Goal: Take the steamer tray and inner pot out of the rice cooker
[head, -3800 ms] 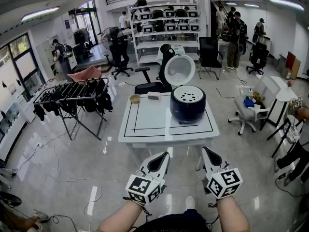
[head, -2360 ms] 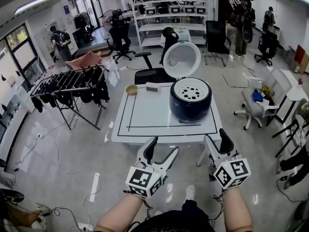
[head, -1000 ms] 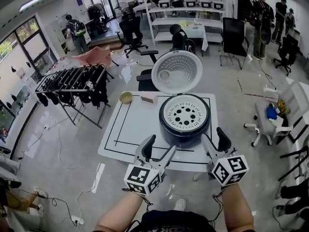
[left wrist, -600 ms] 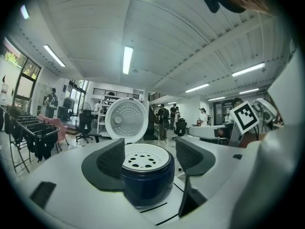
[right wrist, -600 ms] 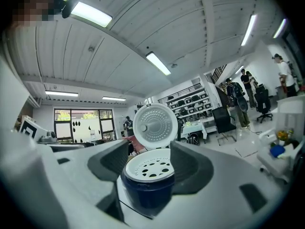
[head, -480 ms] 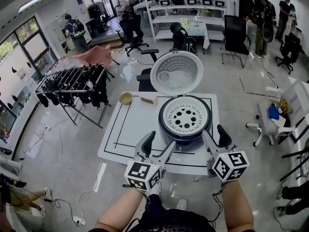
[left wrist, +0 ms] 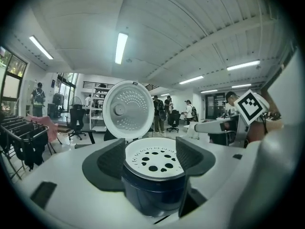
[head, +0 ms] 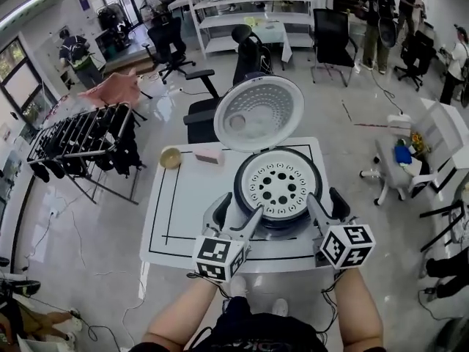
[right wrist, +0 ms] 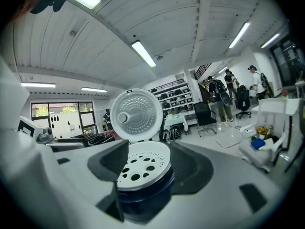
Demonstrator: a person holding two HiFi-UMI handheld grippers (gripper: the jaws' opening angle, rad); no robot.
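Two grippers hang released at the near edge of the white table (head: 165, 222) in the head view: my left gripper (head: 236, 210) and right gripper (head: 325, 200) flank the dark-blue round rice cooker (head: 282, 224). Its white perforated steamer tray (head: 277, 189) sits flush in the rim, and the inner pot beneath is hidden. In the left gripper view the jaws stand apart with nothing between them, the tray lies just beyond, and the round white hinged lid (left wrist: 127, 109) stands upright behind. In the right gripper view the jaws are likewise spread and empty, framing the cooker. My worry is that a thin pinch on the flush tray edge slips or tilts it until it jams, or that a nudge drops the lid. Against half a second ago, the cooker sits nearer to both grippers.
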